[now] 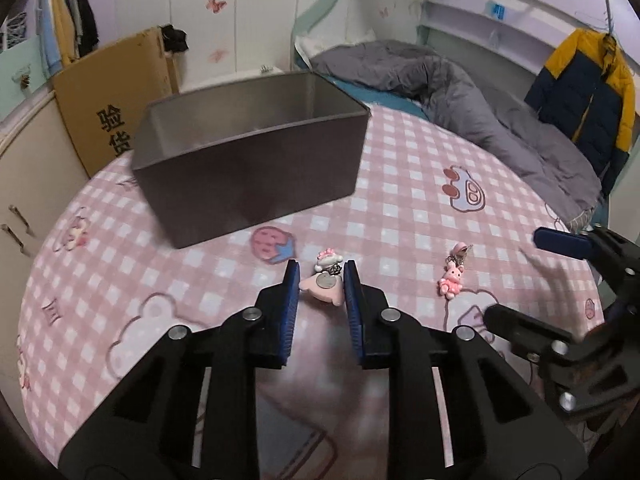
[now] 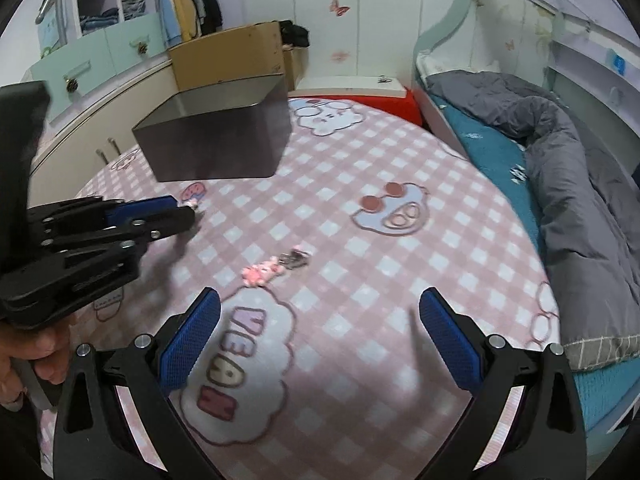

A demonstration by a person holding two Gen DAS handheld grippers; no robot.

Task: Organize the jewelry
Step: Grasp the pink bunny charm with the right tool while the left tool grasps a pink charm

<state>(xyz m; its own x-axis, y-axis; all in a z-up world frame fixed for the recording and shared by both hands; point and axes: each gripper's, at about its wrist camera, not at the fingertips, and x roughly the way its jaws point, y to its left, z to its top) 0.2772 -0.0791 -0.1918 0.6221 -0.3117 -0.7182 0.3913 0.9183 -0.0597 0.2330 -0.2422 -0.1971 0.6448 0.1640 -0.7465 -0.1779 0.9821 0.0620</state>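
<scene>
**Two charms on the checked cloth, left jaws straddling one**

Left gripper: jaws apart, one blue pad on each side of a pink charm. The pads look close to it on both sides, not pressed on; contact cannot be told. The charm lies flat on the desk, which is covered by a pink-and-white checked cloth with cartoon prints. A small white-and-pink figure and a round silver piece sit at the charm's top.

Bunny charm: pink, with a metal clasp at its far end, lying on the cloth to the right of the first charm, apart from it. In the right wrist view it lies ahead of the right gripper, nearer that gripper's left pad, touching neither pad.

Right gripper: jaws wide apart, holding nothing, low over the cloth.

Grey box: open-topped, rectangular, standing on the desk beyond both charms, well apart from them. The visible part of its inside shows nothing.

Beyond the desk: a cardboard carton to the left, a bed with a grey quilt to the right.
</scene>
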